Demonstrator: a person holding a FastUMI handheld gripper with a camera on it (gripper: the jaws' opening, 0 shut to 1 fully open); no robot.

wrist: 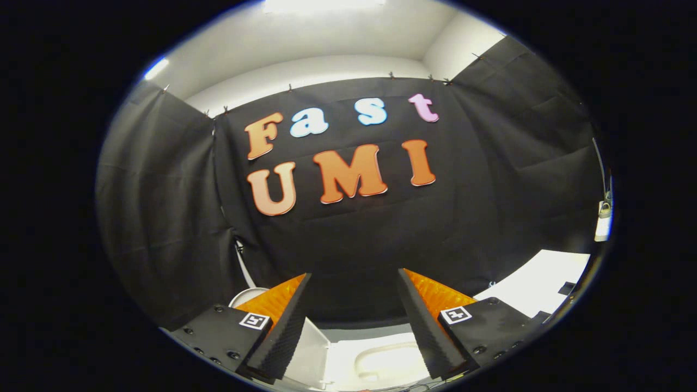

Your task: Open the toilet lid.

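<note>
One white toilet (381,359) sits low between and just beyond the gripper (354,283), its bowl opening showing; whether the lid is raised I cannot tell. The jaws stand wide apart, gripping nothing. Each of the two fingers (283,326) carries one square printed marker (255,320).

Toilet (381,359) is glossy white w/ a bright glare on it. Booth cloth wall (163,218) is matte black, creased. Room wall (305,76) above the cloth is off-white, ceiling light (321,5) white. Claw (354,332) mounts each carry a small black-&-white square marker (255,320). Flat white panel (550,283) beyond the claw, by the cloth.
</note>
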